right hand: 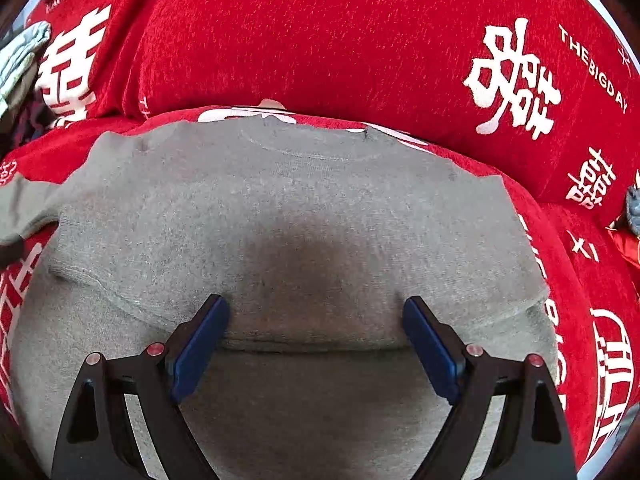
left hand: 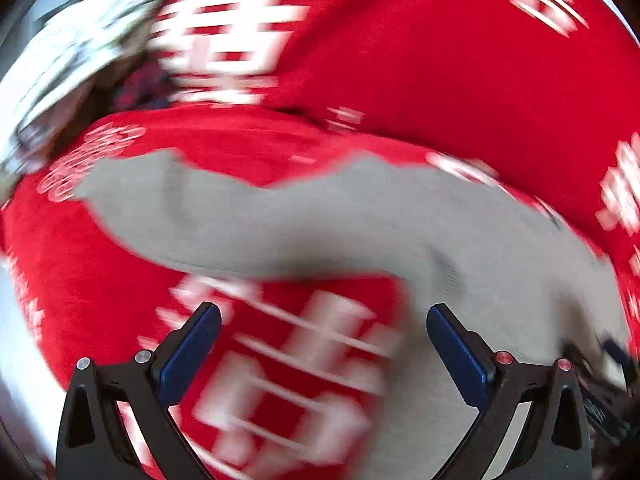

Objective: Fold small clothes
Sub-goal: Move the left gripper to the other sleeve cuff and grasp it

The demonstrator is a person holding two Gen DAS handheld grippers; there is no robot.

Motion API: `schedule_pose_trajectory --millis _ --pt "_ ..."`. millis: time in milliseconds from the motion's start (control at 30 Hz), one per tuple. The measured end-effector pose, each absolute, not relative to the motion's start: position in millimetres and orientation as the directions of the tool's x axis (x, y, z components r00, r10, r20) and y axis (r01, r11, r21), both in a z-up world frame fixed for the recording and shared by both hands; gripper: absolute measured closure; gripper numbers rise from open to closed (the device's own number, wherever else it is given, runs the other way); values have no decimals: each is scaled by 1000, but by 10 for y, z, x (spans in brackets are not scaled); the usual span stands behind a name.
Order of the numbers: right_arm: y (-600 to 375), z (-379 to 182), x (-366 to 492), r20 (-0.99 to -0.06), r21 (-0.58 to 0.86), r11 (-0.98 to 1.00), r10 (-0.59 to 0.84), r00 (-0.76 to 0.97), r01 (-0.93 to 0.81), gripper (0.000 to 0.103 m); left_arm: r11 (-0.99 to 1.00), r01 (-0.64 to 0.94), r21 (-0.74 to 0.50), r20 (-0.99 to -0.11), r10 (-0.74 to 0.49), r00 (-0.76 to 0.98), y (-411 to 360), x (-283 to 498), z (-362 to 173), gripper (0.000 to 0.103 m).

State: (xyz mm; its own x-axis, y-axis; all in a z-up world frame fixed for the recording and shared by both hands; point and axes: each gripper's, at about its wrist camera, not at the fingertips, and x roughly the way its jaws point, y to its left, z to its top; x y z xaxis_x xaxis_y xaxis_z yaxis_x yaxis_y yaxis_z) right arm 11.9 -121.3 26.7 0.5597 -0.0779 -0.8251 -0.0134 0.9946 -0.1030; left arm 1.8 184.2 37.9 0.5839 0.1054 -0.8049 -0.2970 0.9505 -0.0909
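Observation:
A small grey knit top [right hand: 304, 208] lies flat on a red sofa cover, its neckline away from me. Its right side is folded over the body, and the fold's edge runs between my right fingers. My right gripper [right hand: 316, 312] is open and empty, low over the grey top. In the blurred left wrist view, the grey top [left hand: 280, 224] has a sleeve stretched out to the left. My left gripper [left hand: 323, 320] is open and empty, above the red cover just in front of that sleeve.
The red sofa cover [right hand: 360, 40] with white characters rises into a backrest behind the top. A heap of other clothes [left hand: 80, 60] lies at the far left, also seen in the right wrist view [right hand: 20, 64]. A grey item [right hand: 634, 208] sits at the right edge.

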Motion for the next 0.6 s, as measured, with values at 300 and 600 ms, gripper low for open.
schedule_pose_trajectory --millis 300,600 --pt "-1186 286 142 -821 -126 992 -102 562 -4 12 700 -655 -285 -849 133 511 3873 253 22 0" --pt "-1058 400 151 -817 -187 981 -130 562 -45 12 681 -546 -488 -778 -56 625 4262 659 -40 95"
